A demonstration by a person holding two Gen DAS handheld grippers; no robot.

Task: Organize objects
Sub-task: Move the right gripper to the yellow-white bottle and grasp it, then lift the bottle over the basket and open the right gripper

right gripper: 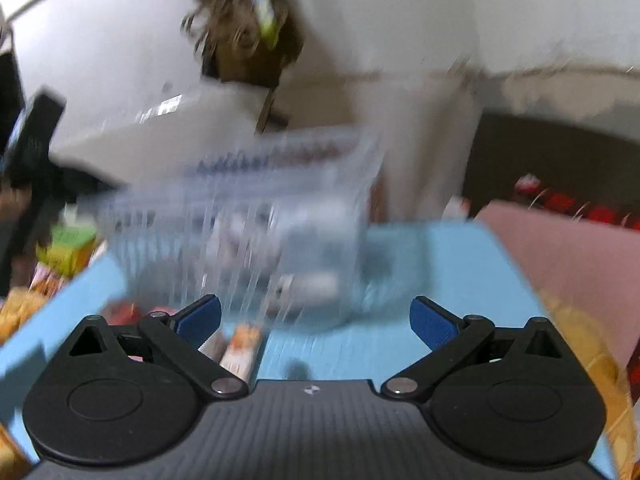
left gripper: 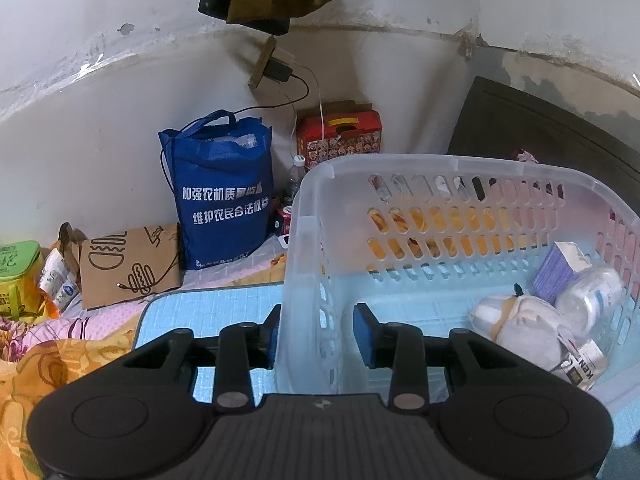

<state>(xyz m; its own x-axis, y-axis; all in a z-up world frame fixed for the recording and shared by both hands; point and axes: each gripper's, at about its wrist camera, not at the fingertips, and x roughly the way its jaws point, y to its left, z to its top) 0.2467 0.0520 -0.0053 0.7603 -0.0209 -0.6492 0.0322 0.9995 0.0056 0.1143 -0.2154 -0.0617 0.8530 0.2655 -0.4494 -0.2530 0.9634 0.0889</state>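
Left wrist view, far left: green box, then a brown paper bag, then a blue tote bag standing against the wall. Left gripper — fingers clamped on the near-left wall of the translucent basket, one pad outside, one inside. The basket sits on a light blue mat; a purple box and a white bottle lie in its right end. Right wrist view is heavily blurred. Right gripper — fingers wide apart, nothing between them, over the mat with the basket ahead. A small packet lies just beside its left finger.
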